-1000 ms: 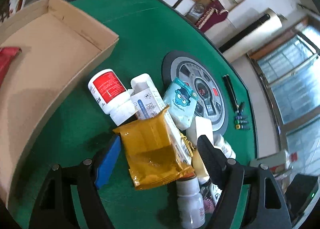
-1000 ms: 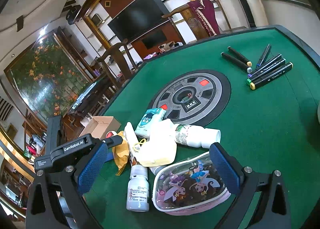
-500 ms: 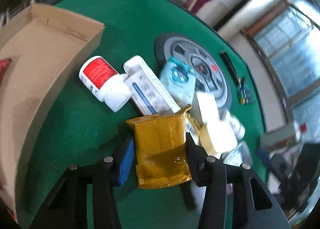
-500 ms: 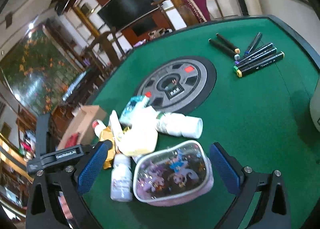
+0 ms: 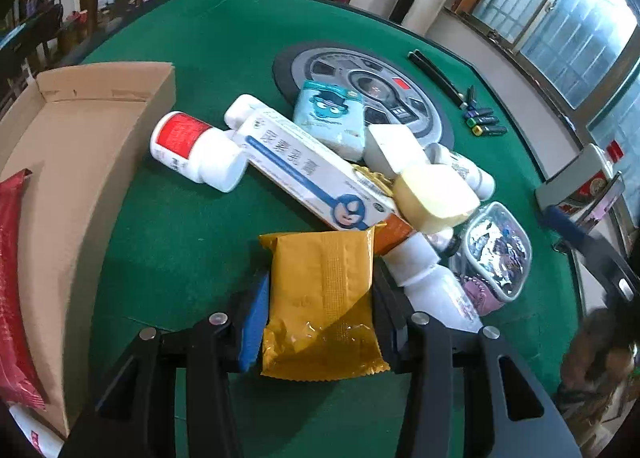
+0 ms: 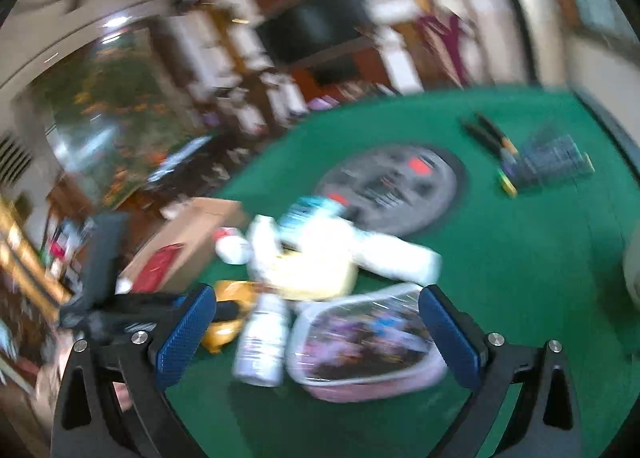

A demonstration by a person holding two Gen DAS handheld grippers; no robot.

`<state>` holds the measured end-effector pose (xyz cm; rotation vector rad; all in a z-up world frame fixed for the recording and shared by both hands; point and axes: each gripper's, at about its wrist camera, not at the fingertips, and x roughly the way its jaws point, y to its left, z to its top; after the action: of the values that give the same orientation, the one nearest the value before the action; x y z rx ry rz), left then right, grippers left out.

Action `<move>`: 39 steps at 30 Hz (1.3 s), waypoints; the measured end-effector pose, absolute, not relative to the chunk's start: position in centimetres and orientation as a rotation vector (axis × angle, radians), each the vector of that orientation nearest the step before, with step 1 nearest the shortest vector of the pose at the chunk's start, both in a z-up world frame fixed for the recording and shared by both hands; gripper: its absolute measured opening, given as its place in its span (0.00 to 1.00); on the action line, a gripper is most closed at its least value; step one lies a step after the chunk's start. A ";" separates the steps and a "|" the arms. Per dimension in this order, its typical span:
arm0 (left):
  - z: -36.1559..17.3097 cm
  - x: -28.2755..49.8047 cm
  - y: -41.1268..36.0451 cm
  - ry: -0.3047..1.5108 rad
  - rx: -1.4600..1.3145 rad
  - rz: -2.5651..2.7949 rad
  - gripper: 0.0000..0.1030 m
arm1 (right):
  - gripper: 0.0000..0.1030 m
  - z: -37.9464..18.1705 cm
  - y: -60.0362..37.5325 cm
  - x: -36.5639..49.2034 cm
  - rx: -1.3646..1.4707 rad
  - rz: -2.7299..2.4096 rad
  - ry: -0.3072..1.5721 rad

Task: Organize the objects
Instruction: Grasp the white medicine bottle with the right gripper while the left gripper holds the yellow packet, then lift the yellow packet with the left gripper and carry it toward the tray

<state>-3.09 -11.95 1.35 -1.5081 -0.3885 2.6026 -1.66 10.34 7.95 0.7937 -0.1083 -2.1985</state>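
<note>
Left gripper (image 5: 318, 298) is clamping the yellow snack packet (image 5: 320, 300) across its middle near the table's (image 5: 168, 242) near edge (light, crinkly, slippery, probably crushable), while right gripper (image 6: 316, 328) is hovering with jaws apart.

- Left gripper (image 5: 318, 306): black plastic frame; two angular arms with triangular cut-outs.
- Left gripper fasteners: round silver screw heads, two visible on each arm.
- Left gripper pads (image 5: 253, 324): blue facing visible on the left finger; the right finger reads black from this angle.
- Right gripper (image 6: 318, 332): the same black frame with triangular cut-outs; the view is motion-blurred.
- Right gripper pads (image 6: 186, 334): blue with a fine textured surface on both fingers.
- Right gripper fasteners: silver screw heads, two on each arm.
</note>
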 end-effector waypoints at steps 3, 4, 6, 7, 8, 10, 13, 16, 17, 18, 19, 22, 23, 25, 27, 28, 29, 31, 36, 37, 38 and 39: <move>1.5 -2.6 -12.5 -0.324 -1.524 2.655 0.44 | 0.61 6.5 7.6 -0.6 0.864 -2.122 -0.005; 1.4 -2.6 -12.7 -0.319 -1.528 2.655 0.44 | 0.57 5.7 6.8 -0.7 0.911 -2.100 0.020; 1.5 -2.2 -12.9 -0.294 -1.525 2.646 0.44 | 0.47 4.5 5.8 -0.8 0.975 -2.080 0.051; 1.4 -2.1 -12.9 -0.285 -1.523 2.645 0.44 | 0.47 4.2 5.6 -0.9 0.988 -2.082 0.056; 1.4 -1.9 -12.9 -0.271 -1.519 2.647 0.44 | 0.47 4.2 5.5 -0.9 0.984 -2.091 0.055; 1.3 -1.8 -12.6 -0.242 -1.517 2.657 0.44 | 0.47 4.0 5.5 -1.2 0.998 -2.095 0.045; 1.3 -2.0 -12.0 -0.203 -1.522 2.665 0.44 | 0.47 3.8 5.2 -1.7 1.012 -2.113 0.046; 1.3 -2.1 -11.9 -0.188 -1.522 2.665 0.44 | 0.46 4.0 4.3 -2.0 1.032 -2.134 0.059; 1.3 -2.0 -12.0 -0.195 -1.520 2.663 0.44 | 0.45 4.1 3.9 -2.0 1.039 -2.136 0.063; 1.3 -2.0 -12.1 -0.203 -1.517 2.659 0.44 | 0.42 4.3 3.6 -1.9 1.042 -2.133 0.066; 1.3 -2.0 -12.3 -0.212 -1.514 2.655 0.44 | 0.41 4.3 3.3 -1.8 1.046 -2.128 0.069; 1.3 -1.9 -12.6 -0.222 -1.506 2.642 0.44 | 0.40 4.3 2.4 -1.1 1.032 -2.134 0.117; 1.3 -1.8 -12.6 -0.215 -1.507 2.637 0.44 | 0.40 4.2 2.2 -1.1 1.042 -2.140 0.132; 1.3 -1.6 -12.5 -0.188 -1.513 2.632 0.44 | 0.39 3.6 2.1 -1.4 1.083 -2.125 0.120; 1.3 -1.3 -12.4 -0.150 -1.523 2.634 0.44 | 0.38 3.6 2.2 -1.4 1.078 -2.131 0.121; 1.3 -1.2 -12.4 -0.143 -1.524 2.633 0.44 | 0.37 3.6 2.2 -1.4 1.078 -2.129 0.119; 1.3 -1.1 -12.4 -0.136 -1.523 2.632 0.44 | 0.37 3.6 2.2 -1.4 1.076 -2.128 0.123; 1.3 -1.0 -12.5 -0.128 -1.521 2.633 0.44 | 0.38 3.4 2.0 -1.4 1.077 -2.127 0.141; 1.3 -0.9 -11.9 -0.076 -1.525 2.652 0.44 | 0.36 3.0 1.2 -0.9 1.072 -2.158 0.236; 1.2 -0.9 -11.9 -0.069 -1.523 2.655 0.44 | 0.36 3.0 1.0 -0.7 1.067 -2.167 0.266; 1.2 -0.8 -11.9 -0.067 -1.521 2.658 0.44 | 0.36 2.9 0.6 -0.5 1.060 -2.176 0.302; 1.2 -0.7 -12.0 -0.068 -1.519 2.660 0.44 | 0.36 2.8 0.5 -0.4 1.059 -2.179 0.322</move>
<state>-0.71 -12.00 1.24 -1.5193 -0.0679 2.6600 -0.45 0.46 2.82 1.0590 0.3215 -2.1794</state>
